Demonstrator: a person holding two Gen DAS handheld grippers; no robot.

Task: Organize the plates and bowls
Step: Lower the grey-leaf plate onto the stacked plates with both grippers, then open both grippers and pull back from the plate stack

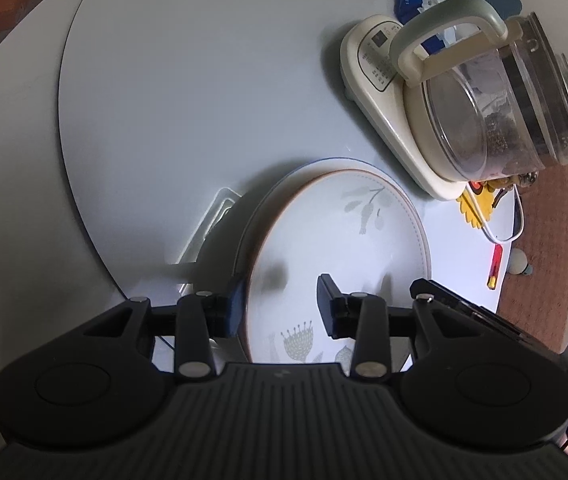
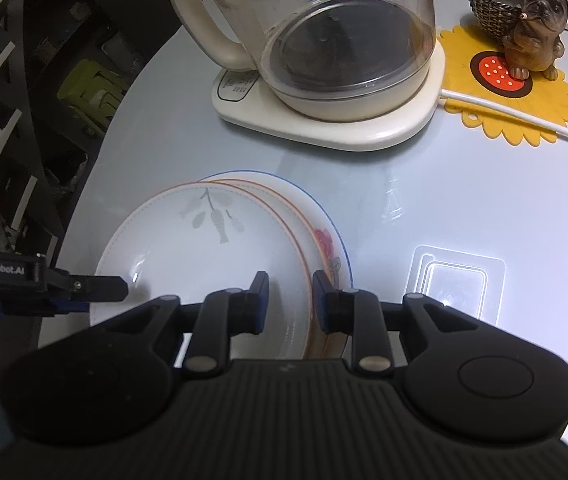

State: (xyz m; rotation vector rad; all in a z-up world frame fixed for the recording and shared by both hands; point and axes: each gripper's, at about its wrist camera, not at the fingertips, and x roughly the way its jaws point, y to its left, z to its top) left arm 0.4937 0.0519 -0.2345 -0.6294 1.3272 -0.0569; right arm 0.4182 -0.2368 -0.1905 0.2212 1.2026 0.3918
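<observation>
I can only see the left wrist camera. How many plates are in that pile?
Observer: Three. The leaf plate lies on an orange-rimmed plate, which lies on a blue-rimmed plate.
Operator: Is there a picture on the bottom one?
Observer: Yes, a red flower near its edge.
Operator: What's hiding past the glass kettle?
Observer: A dog figurine with a basket, standing on a yellow sunflower mat.

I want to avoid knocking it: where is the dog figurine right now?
In the right wrist view the dog figurine stands at top right on the yellow flower-shaped mat, just right of the glass kettle.
</observation>
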